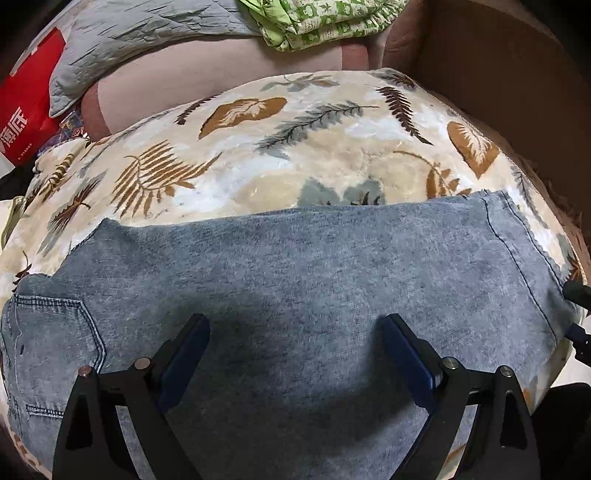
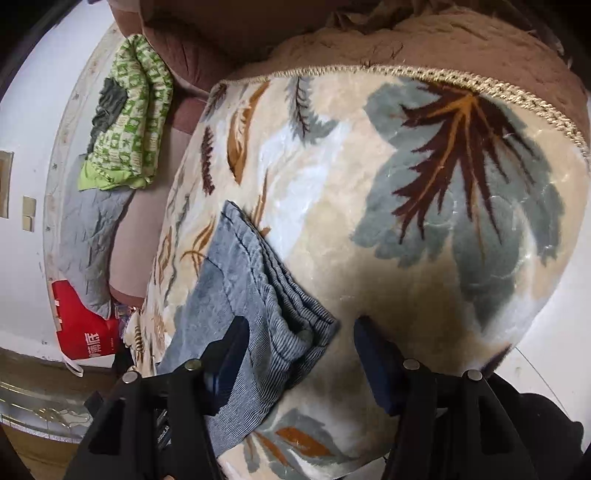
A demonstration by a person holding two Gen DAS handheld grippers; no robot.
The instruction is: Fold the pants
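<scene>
the pants (image 1: 295, 280) are faded blue denim, folded into a flat stacked bundle, stitched back pocket (image 1: 55, 328) facing up at one end, layered edges (image 2: 291, 295) showing at the other.

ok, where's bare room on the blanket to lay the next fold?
Free: leaf-print blanket beyond the jeans, up to the bare sofa; also right of the jeans' waistband. Crowded: far edge, with grey quilt, green bedding.

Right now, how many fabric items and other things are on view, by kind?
Jeans: 1
Leaf-print blanket: 1
Green patterned cloth: 1
Grey quilted cloth: 1
Red bag: 1
Total: 5
</scene>
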